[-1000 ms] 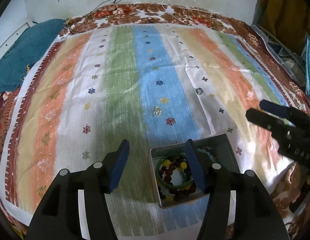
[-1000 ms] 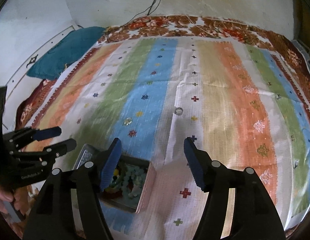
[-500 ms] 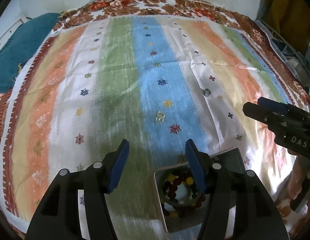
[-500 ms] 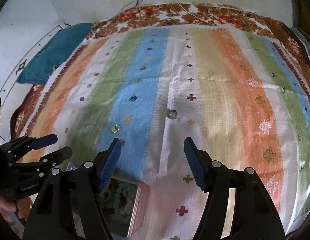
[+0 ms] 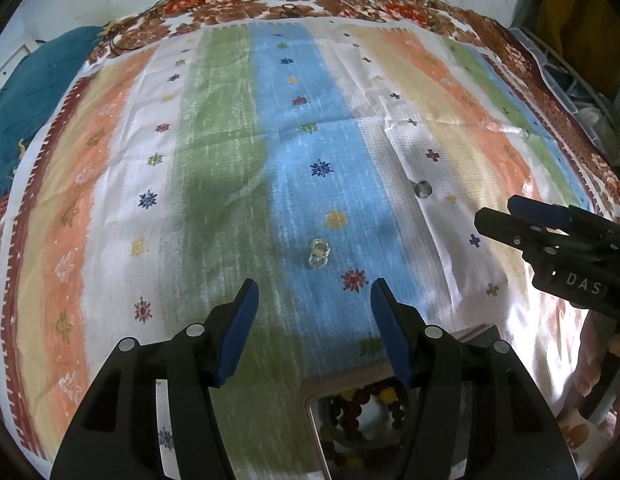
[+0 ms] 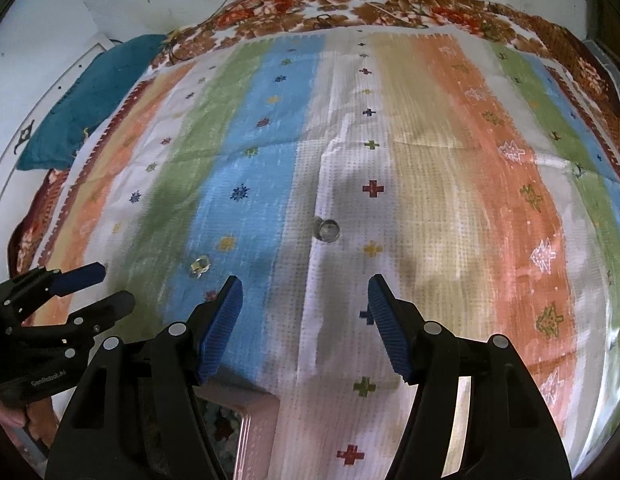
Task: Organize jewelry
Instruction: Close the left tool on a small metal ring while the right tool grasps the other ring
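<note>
Two loose pieces lie apart on the striped cloth (image 5: 214,208): a clear ring (image 5: 319,253) ahead of the left gripper (image 5: 313,300), a round ring (image 6: 327,229) ahead of the right gripper (image 6: 304,292). Both grippers gape empty, seemingly lined up one per piece; the tin (image 5: 475,334) of beads sits just beneath them

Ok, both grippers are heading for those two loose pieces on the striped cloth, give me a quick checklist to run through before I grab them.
1. Left gripper open and empty: ok.
2. Right gripper open and empty: ok.
3. Clear double-loop piece lies free on the blue stripe, straight ahead of the left gripper: ok.
4. Round silvery ring lies free on the white stripe, ahead of the right gripper: ok.
5. Grippers apart from each other, each lined up with its own piece: ok.
6. Metal box open, beads already inside; room left for two more: cannot tell, mostly hidden by the fingers.
</note>
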Demonstrator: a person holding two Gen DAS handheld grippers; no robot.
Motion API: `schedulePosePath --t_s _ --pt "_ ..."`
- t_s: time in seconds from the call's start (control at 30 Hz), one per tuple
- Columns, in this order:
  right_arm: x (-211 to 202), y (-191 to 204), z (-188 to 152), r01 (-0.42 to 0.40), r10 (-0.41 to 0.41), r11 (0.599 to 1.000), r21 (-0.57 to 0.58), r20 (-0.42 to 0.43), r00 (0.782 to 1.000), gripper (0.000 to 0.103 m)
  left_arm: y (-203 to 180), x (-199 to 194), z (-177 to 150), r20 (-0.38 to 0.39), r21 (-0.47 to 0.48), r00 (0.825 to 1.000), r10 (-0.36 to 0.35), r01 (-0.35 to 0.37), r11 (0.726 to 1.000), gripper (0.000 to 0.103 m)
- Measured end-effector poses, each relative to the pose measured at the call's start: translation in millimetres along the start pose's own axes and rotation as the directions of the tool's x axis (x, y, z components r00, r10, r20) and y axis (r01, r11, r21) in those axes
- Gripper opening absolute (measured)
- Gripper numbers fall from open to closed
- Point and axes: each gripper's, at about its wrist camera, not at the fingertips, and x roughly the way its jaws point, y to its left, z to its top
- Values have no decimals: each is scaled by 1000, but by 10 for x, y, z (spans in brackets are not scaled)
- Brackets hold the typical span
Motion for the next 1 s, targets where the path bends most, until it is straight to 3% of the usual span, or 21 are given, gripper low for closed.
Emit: schedulePosePath --t_s 0.8,1.0 --pt "518 -74 216 19 -18 1000 14 -46 999 65 -25 583 173 -113 64 993 27 -20 998 58" --pt "628 -79 306 33 -33 999 -12 -41 999 65 -107 670 224 -133 130 991 4 14 991 58"
